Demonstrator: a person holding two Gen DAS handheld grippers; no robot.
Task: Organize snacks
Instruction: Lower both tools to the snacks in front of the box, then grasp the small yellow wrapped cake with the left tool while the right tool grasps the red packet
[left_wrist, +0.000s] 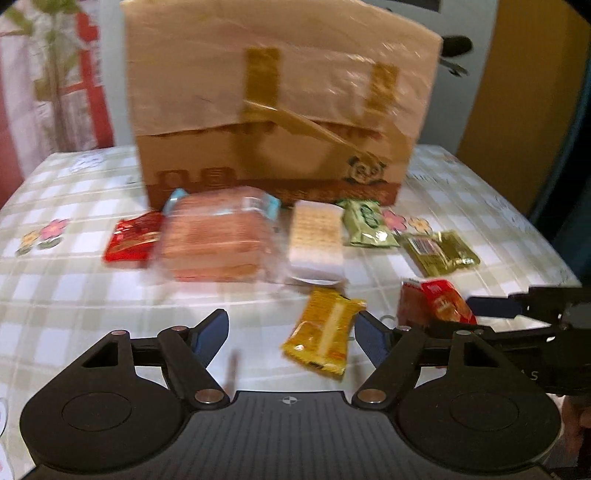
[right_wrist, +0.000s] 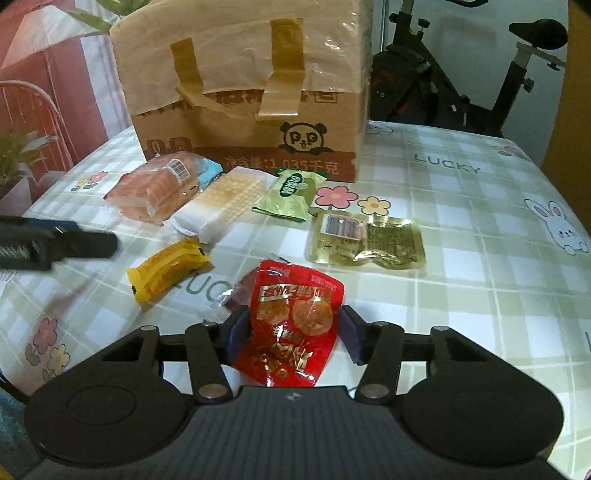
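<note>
Several snack packets lie on the checked tablecloth in front of a taped cardboard box (right_wrist: 243, 92). My right gripper (right_wrist: 293, 334) is open with its fingers on either side of a red packet (right_wrist: 293, 325), which lies partly on a dark packet (right_wrist: 236, 295). My left gripper (left_wrist: 291, 328) is open above the cloth, with a yellow packet (left_wrist: 325, 328) just ahead between its fingers. That yellow packet also shows in the right wrist view (right_wrist: 168, 269). Further back lie a large bread pack (right_wrist: 155, 188), a white cracker pack (right_wrist: 225, 199), a green packet (right_wrist: 290, 194) and an olive-gold packet (right_wrist: 365, 240).
Another red packet (left_wrist: 133, 236) lies left of the bread pack. The box (left_wrist: 277, 99) stands at the back of the table. An exercise bike (right_wrist: 461, 74) stands behind the table at the right. A red chair (right_wrist: 33, 122) and plants are at the left.
</note>
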